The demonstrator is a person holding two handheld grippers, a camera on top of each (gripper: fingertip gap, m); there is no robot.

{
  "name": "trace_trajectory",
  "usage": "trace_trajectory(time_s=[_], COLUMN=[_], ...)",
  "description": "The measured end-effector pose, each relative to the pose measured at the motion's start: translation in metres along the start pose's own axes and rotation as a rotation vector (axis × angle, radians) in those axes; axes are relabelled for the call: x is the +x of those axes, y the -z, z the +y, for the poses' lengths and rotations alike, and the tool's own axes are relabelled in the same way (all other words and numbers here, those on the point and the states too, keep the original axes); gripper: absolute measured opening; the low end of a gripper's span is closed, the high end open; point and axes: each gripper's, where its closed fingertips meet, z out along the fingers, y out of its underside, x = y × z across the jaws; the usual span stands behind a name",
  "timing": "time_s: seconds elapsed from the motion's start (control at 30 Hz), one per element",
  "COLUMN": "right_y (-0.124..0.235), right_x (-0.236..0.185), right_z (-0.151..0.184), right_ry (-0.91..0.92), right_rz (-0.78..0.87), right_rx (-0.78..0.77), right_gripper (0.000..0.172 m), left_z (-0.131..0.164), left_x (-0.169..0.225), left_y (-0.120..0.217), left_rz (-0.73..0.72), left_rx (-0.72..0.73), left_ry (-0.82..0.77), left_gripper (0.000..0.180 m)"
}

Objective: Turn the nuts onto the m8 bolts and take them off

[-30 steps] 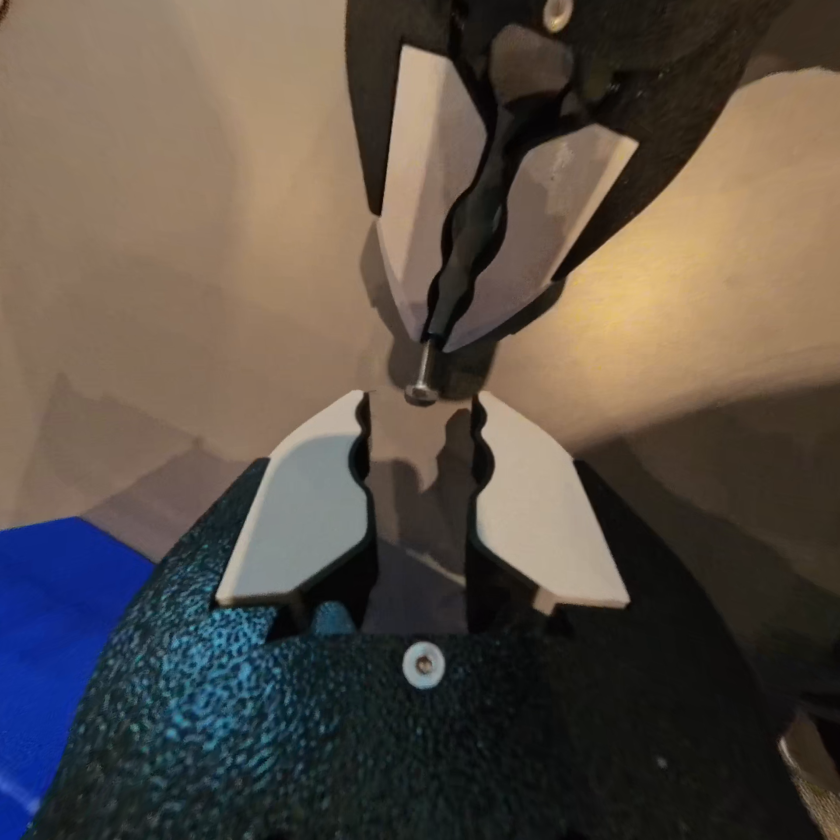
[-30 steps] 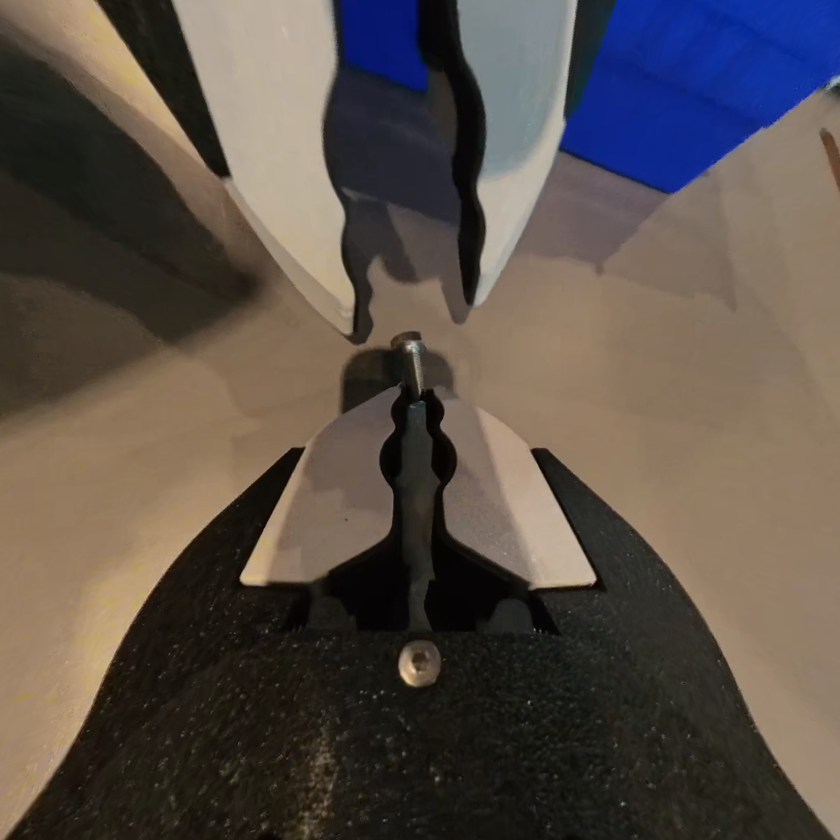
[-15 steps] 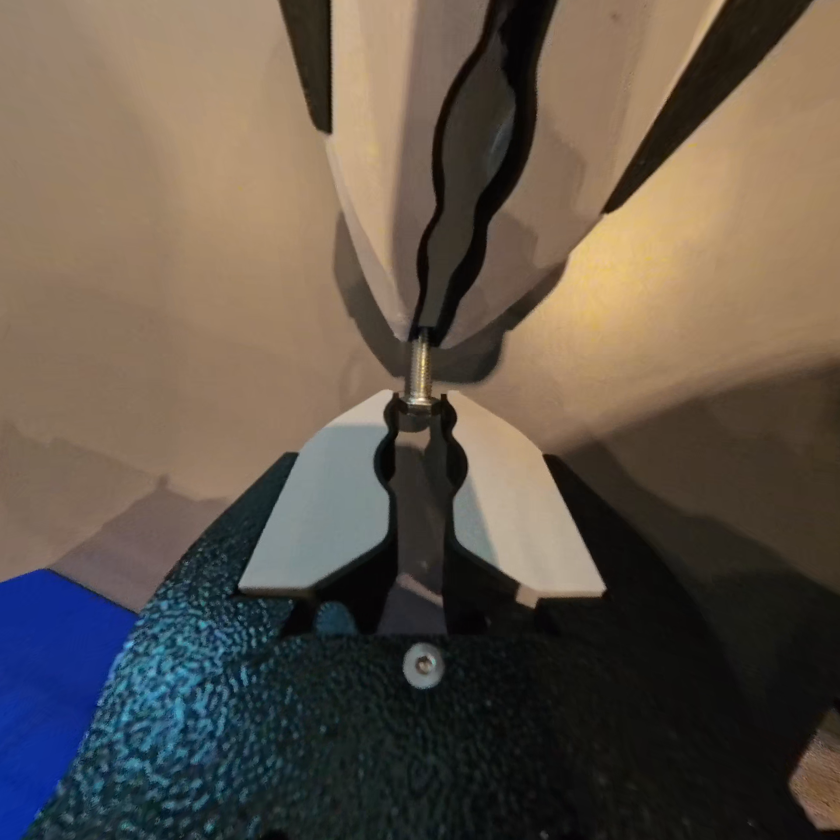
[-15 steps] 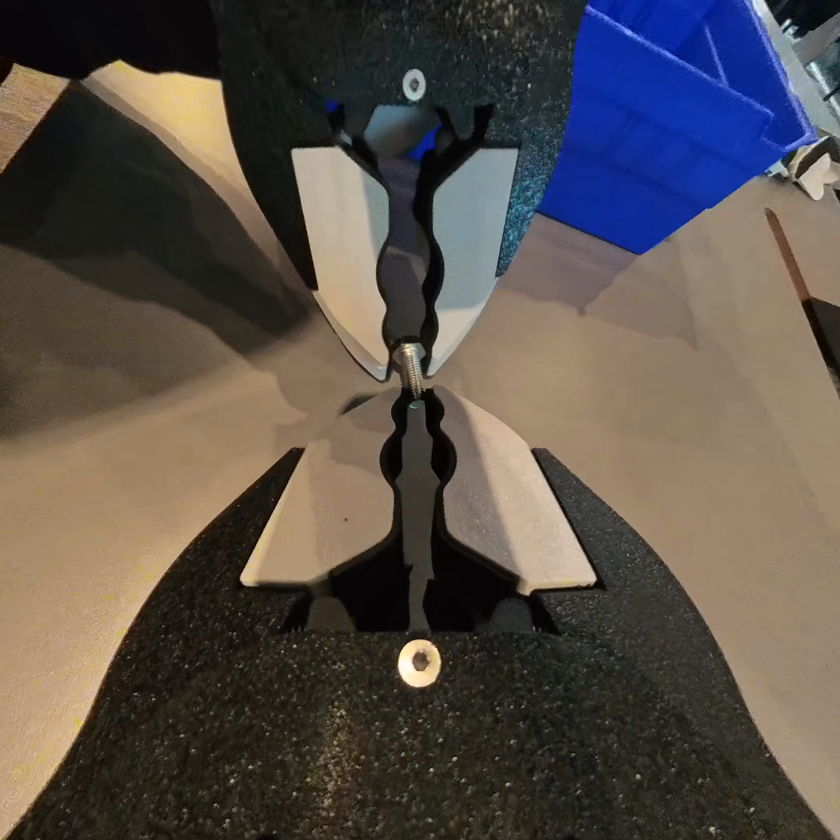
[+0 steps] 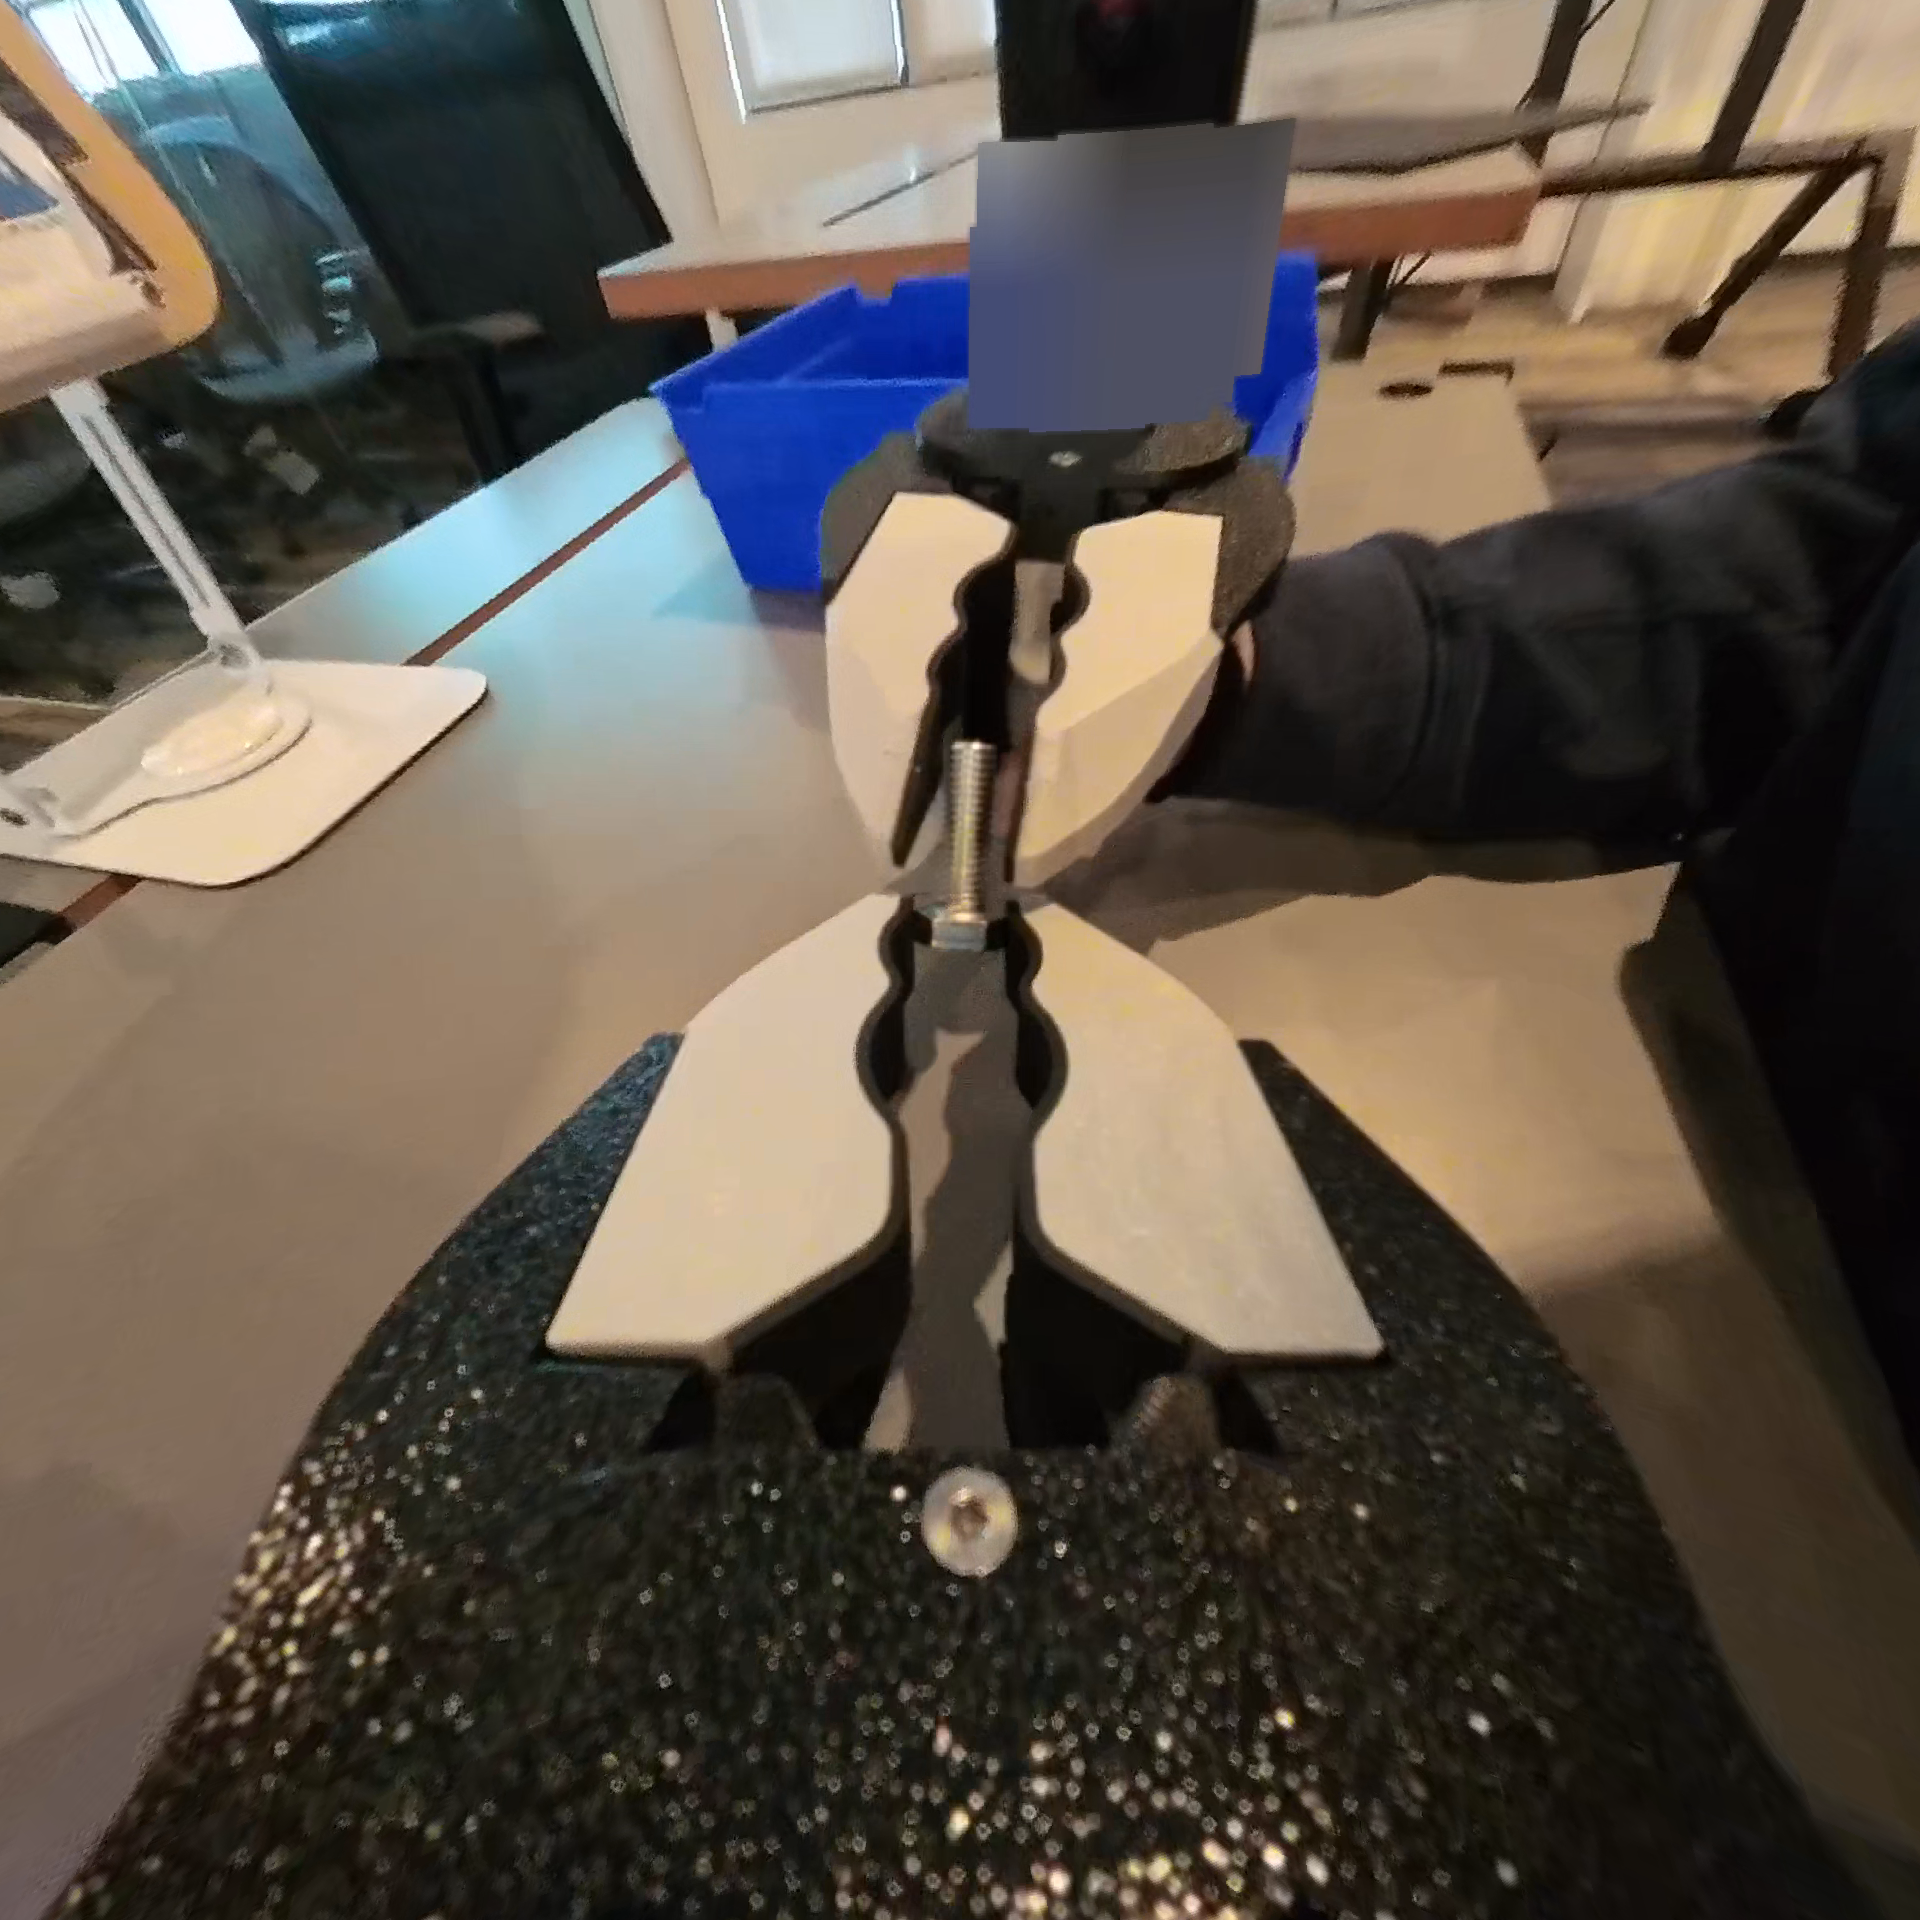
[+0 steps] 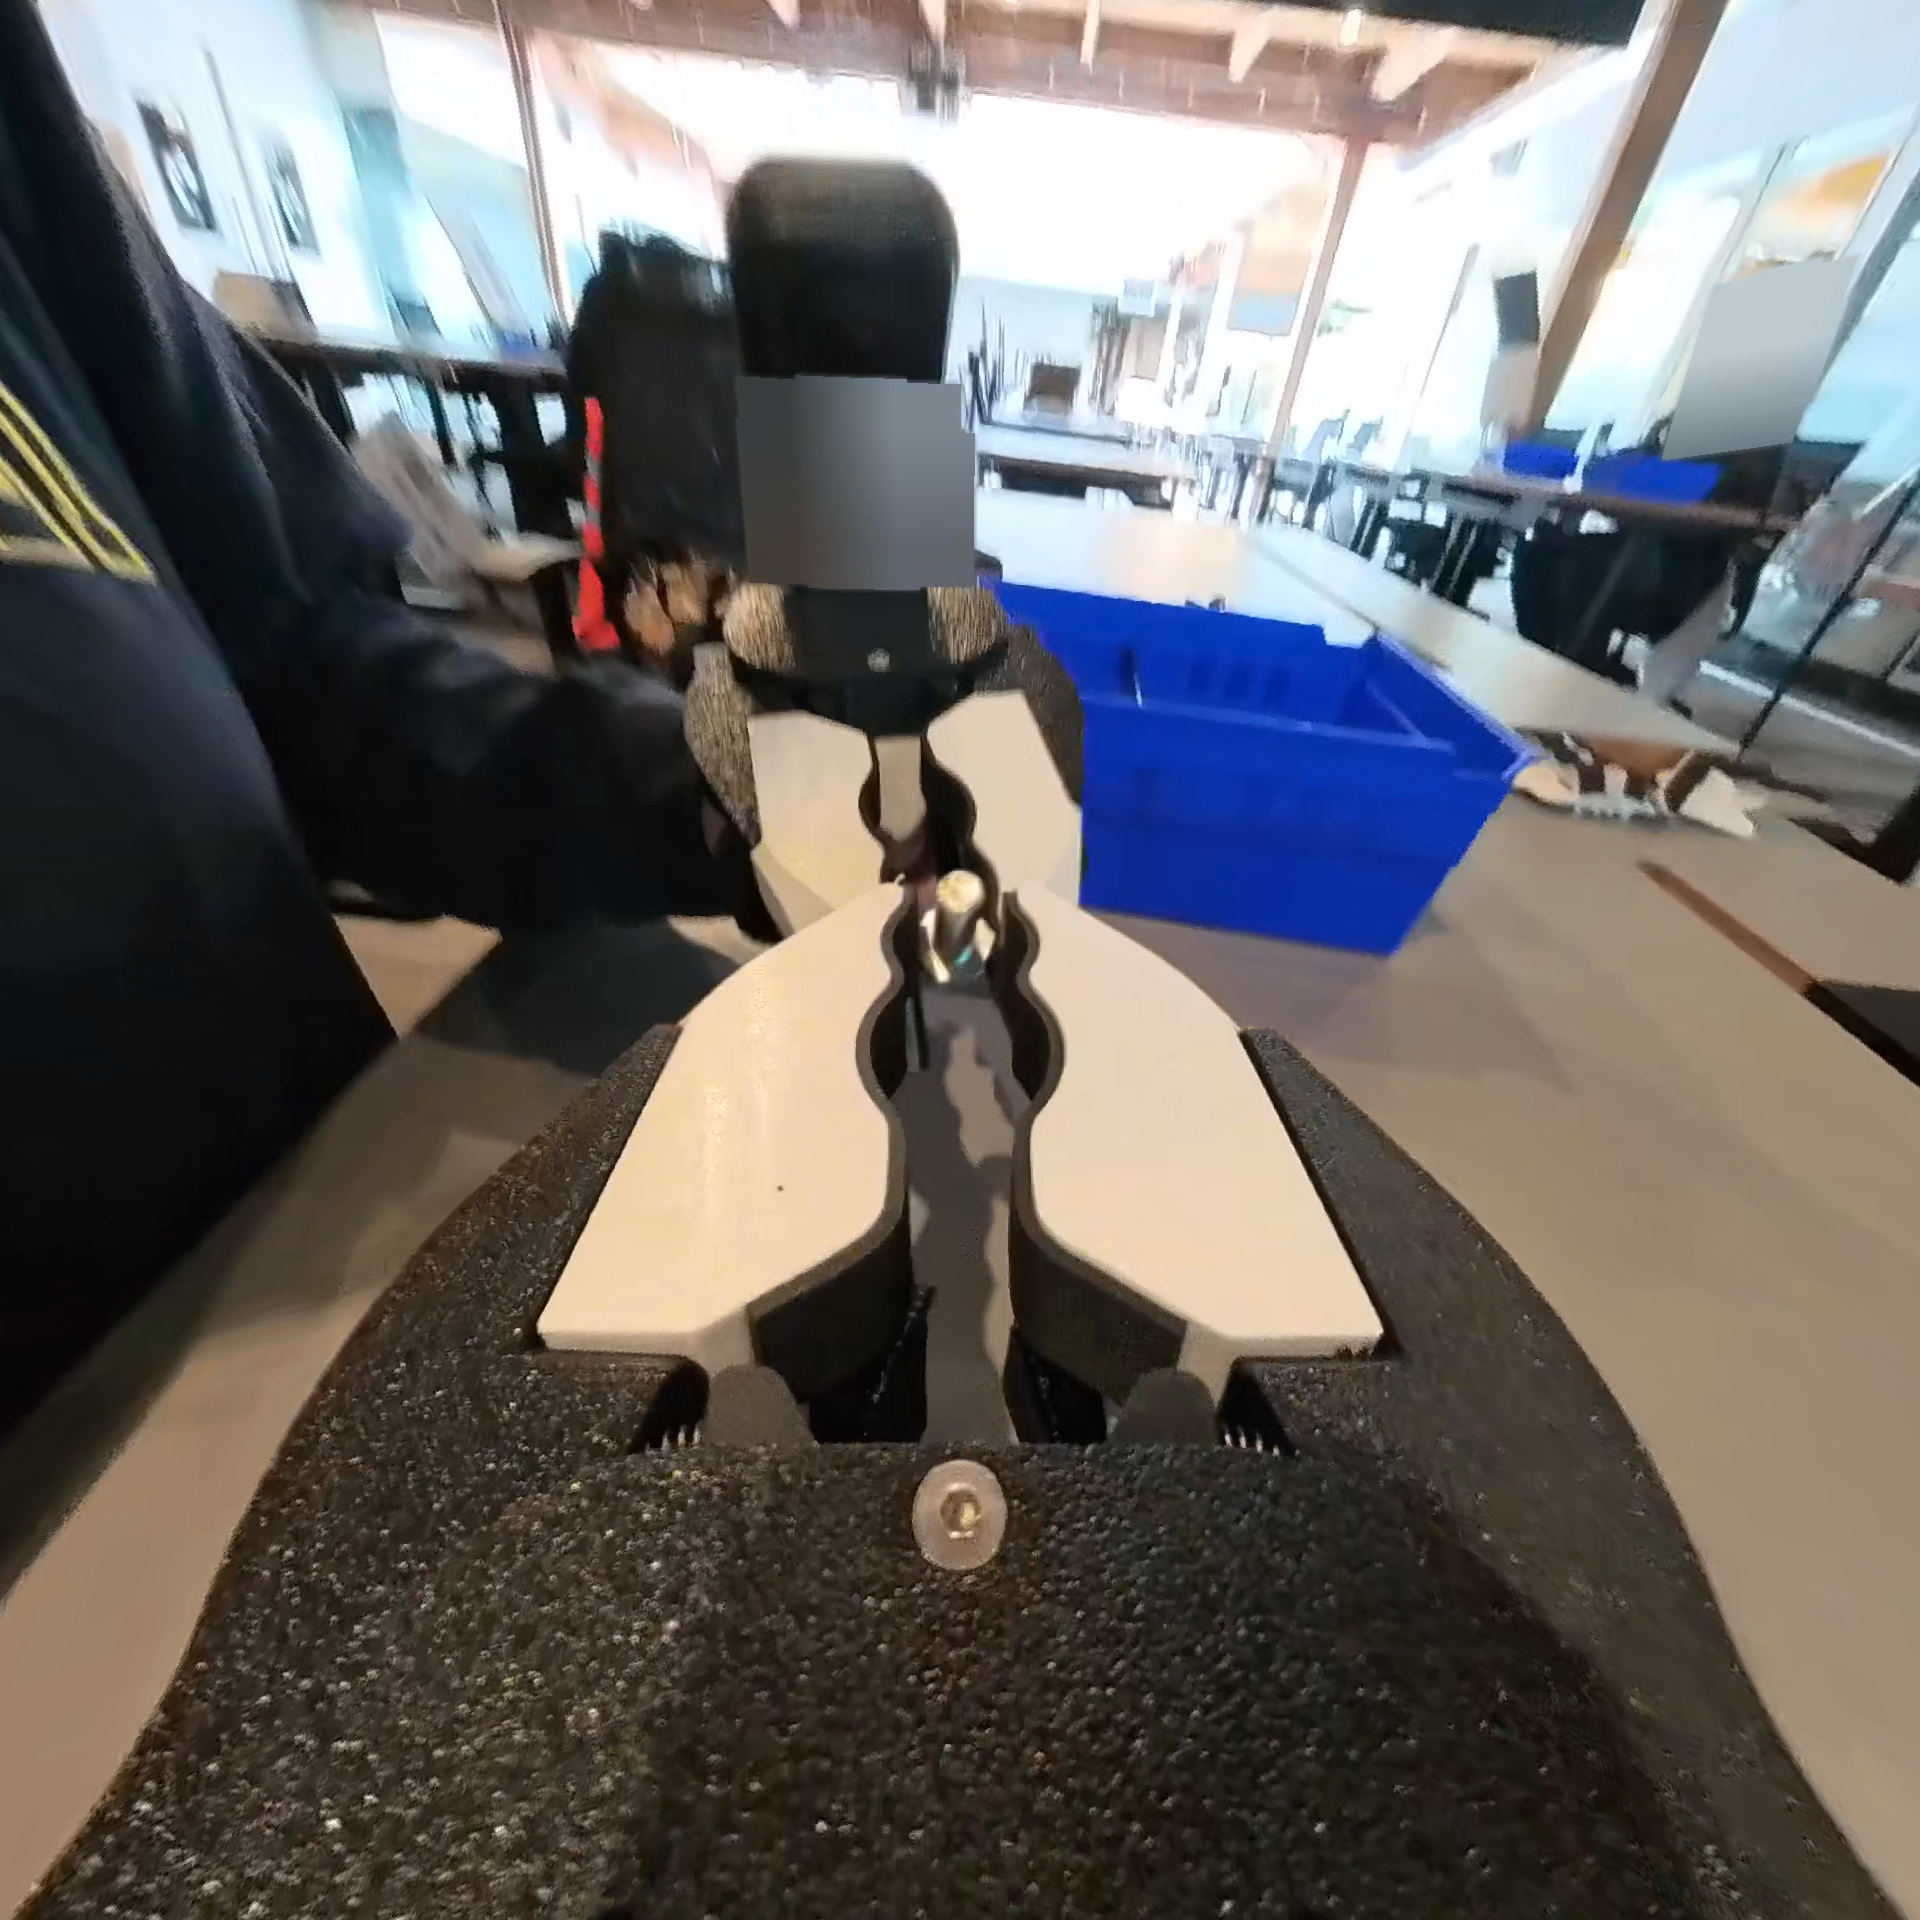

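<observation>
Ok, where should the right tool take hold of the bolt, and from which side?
Probably the bolt's threaded shank, near its free end, coming head-on from opposite the left tool. That tool clamps the hex head, so only the shank sticks out, pointing straight between the open fingers of the right tool.

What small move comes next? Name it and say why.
Probably draw the right gripper straight back off the bolt: the left gripper grips its hex head, the right's fingers seem to stand clear of the bare threads, and no nut shows on them.
</observation>
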Motion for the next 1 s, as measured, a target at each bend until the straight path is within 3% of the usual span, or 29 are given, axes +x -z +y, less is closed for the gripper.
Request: trace_trajectory(time_s=[0.23,0.37,0.67,1.0], right_y=[0.007,0.015,0.015,0.019], right_x=[-0.008,-0.018,-0.032,-0.032], right_z=[-0.004,-0.002,0.002,-0.005], right_ry=[-0.012,0.011,0.011,0.005], right_rz=[-0.078,-0.148,-0.24,-0.251], right_rx=[0.017,-0.01,-0.038,0.021], right_gripper=[0.007,0.007,0.007,0.007], left_z=[-0.002,-0.001,0.001,-0.006], left_x=[0.012,0.023,0.039,0.037], left_y=[-0.006,-0.005,-0.009,-0.007], left_rz=[0.092,0.187,0.291,0.306], left_rx=[0.003,-0.054,-0.149,-0.089], left_ry=[0.048,0.062,0.014,0.047], left_gripper=[0.018,0.034,0.024,0.019])
